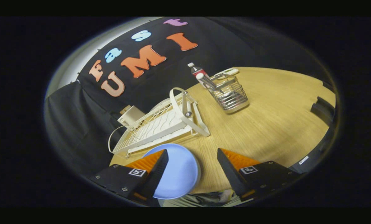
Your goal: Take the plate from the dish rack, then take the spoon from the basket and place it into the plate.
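One job down by the look of it: plate sits on the table, out of the rack. Gripper gapes open, empty. I'd head for the basket and pinch the spoon handle.

The hand-held gripper had its two fingers spread wide apart, holding nothing. A blue plate lay flat on the wooden desk, low in the picture. The left finger covered part of it. Just beyond the plate stood a white dish rack. Farther back, near the top middle, was a wire basket with a spoon sticking out. A small bottle stood behind it.
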A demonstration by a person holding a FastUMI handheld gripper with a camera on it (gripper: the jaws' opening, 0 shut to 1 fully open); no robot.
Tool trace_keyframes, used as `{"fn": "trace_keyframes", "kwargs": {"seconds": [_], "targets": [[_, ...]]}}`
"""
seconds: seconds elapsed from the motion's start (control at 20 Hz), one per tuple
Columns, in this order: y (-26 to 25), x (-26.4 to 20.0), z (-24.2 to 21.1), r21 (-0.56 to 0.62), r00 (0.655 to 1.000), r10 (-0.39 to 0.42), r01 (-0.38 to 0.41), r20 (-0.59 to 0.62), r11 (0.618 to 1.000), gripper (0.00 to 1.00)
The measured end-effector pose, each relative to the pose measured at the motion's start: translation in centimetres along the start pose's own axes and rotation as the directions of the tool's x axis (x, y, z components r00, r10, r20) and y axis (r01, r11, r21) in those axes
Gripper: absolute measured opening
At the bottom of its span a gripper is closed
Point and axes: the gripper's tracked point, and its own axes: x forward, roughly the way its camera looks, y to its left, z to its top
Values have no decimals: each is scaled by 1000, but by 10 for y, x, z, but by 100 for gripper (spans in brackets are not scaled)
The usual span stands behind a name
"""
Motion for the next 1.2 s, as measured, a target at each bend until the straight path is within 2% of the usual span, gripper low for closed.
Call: {"fn": "trace_keyframes", "kwargs": {"seconds": [0.05, 0.15, 0.3, 0.5, 0.65, 0.8, 0.9, 0.95, 1.0, 1.05, 1.2], "targets": [[-4, -3, 10, -38, 999, -24, 25, 34, 999, 98], [-14, -5, 36, -109, 991, -74, 87, 114, 990, 98], [-27, -10, 77, -223, 957, -133, 193, 258, 956, 98], [-20, -11, 119, -344, 907, -102, 257, 409, 903, 98], [-21, 6, 130, -390, 896, -107, 292, 432, 873, 99], [-26, 21, 130, -385, 899, -123, 299, 420, 873, 97], [-29, 32, 132, -378, 899, -139, 309, 415, 873, 83], [-30, 37, 131, -377, 902, -146, 311, 407, 872, 71], [-31, 42, 128, -379, 906, -151, 311, 396, 872, 65], [-30, 44, 128, -380, 907, -151, 310, 394, 872, 54], [-27, 48, 134, -369, 900, -154, 317, 407, 874, 35]]}}
